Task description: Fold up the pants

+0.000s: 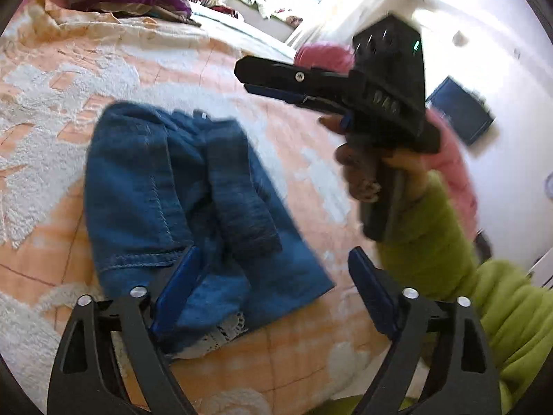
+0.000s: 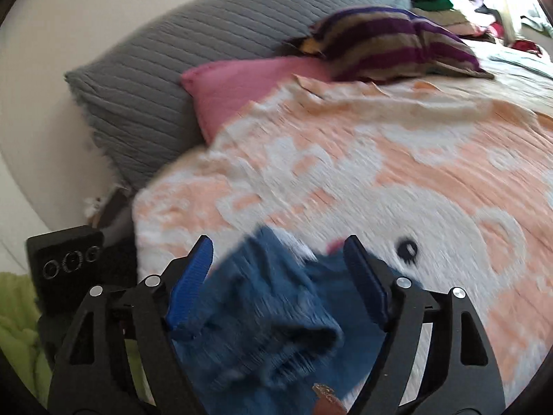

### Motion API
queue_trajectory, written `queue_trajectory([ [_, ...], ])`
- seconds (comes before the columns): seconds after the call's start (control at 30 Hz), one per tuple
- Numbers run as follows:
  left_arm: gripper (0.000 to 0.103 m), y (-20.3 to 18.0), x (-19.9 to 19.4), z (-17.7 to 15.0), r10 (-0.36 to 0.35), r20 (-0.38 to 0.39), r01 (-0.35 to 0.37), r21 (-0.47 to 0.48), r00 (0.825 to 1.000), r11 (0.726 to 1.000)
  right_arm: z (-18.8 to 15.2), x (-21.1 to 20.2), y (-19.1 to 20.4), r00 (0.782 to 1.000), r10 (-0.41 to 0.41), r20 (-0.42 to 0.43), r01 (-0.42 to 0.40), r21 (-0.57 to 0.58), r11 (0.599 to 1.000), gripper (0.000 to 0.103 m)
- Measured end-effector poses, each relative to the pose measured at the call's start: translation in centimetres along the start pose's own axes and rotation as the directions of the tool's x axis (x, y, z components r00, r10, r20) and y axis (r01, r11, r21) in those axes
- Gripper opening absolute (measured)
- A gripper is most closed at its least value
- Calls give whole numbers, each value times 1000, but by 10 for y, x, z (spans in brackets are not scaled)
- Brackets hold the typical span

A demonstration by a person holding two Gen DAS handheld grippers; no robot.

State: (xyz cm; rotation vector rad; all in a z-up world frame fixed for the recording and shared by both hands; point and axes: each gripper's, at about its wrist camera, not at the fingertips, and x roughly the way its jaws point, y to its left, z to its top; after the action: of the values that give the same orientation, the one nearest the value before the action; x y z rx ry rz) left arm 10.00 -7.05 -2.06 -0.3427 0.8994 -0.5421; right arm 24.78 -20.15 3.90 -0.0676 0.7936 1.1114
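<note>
The blue denim pants (image 1: pixel 193 207) lie folded into a compact bundle on the orange-and-white bedspread (image 1: pixel 69 69). My left gripper (image 1: pixel 273 276) hovers over their near edge, open, its blue pads apart with nothing pressed between them. A hand in a green sleeve (image 1: pixel 432 242) holds my right gripper (image 1: pixel 245 77) side-on above the bed, to the right of the pants. In the right wrist view the right gripper (image 2: pixel 280 259) is open, and the blurred pants (image 2: pixel 269 321) lie below and between its fingers, with neither pad pinching them.
A grey ribbed pillow (image 2: pixel 145 69), a pink pillow (image 2: pixel 235 86) and a purple striped cushion (image 2: pixel 390 41) sit at the head of the bed. Piled clothes (image 2: pixel 446 3) lie at the far side. The bed's edge drops off at the left in the right wrist view.
</note>
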Motion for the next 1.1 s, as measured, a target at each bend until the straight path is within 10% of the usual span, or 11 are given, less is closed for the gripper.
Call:
queue_trajectory([
  [0.23,88,12,2,-2,17,-7,-17,3,1000,1000,-34,42,-8,940,-277,-198,261,-108,959,74],
  [0.6,96,17,-82,-28,152,160,-151,-17,975,988,-54,-46,18,973,-219,74,224,-69,972,82],
  [0.83,94,58,-101,13,314,184,-293,-136,931,947,-97,-58,80,988,-149,35,153,-285,946,83],
  [0.9,55,61,-87,30,312,142,-297,-113,940,948,-104,-53,105,996,-93,3,88,-361,929,81],
  [1.1,19,61,-32,60,249,14,-247,-88,968,965,-102,-22,148,996,-80,-48,42,-535,844,63],
])
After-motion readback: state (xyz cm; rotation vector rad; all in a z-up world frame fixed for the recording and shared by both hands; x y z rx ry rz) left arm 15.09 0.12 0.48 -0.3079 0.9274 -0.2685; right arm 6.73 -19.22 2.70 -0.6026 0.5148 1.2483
